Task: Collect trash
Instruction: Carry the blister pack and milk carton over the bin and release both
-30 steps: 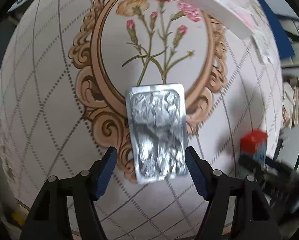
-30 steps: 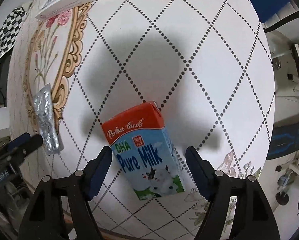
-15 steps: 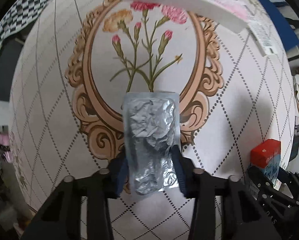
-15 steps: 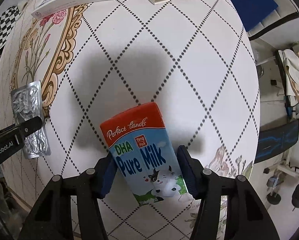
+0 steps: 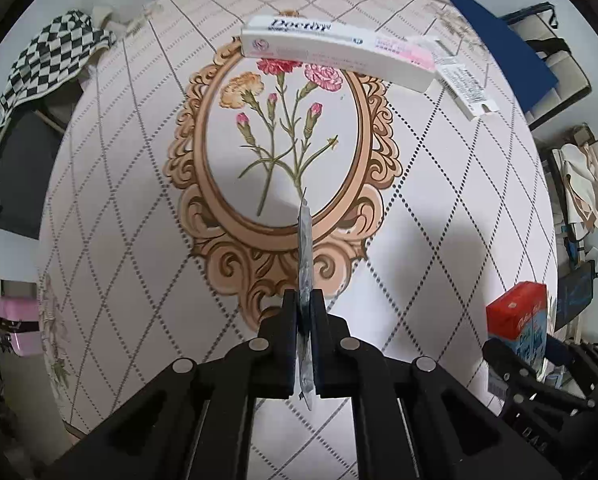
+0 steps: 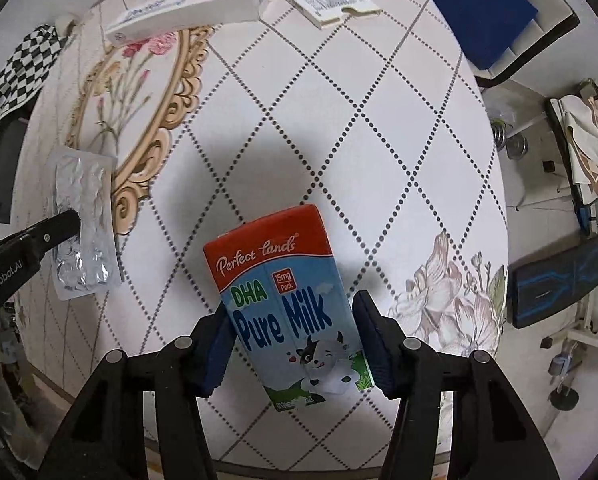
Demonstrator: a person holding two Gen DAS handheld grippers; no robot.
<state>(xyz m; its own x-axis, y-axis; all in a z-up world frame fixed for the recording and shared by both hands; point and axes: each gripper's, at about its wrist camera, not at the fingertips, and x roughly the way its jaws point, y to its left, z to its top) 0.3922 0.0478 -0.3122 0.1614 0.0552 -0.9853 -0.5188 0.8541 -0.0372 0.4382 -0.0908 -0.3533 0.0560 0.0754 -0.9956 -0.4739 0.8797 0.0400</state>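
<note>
Left wrist: left hand-held gripper [image 5: 304, 310] pinches blister pack [image 5: 305, 256] edge-on; right clamps milk carton [image 6: 289, 304].

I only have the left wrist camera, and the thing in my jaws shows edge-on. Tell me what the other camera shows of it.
Observer: The right wrist view shows its flat face. It is a crumpled foil pill pack, pinched at one side by the left gripper.
Operator: Report on the carton at my right edge.
Observer: The milk carton sits between the pads of the right gripper, and both pads press on its sides.
Operator: Say which way it faces.
Observer: Its printed front faces the camera, and its red top points away from the gripper.
</note>
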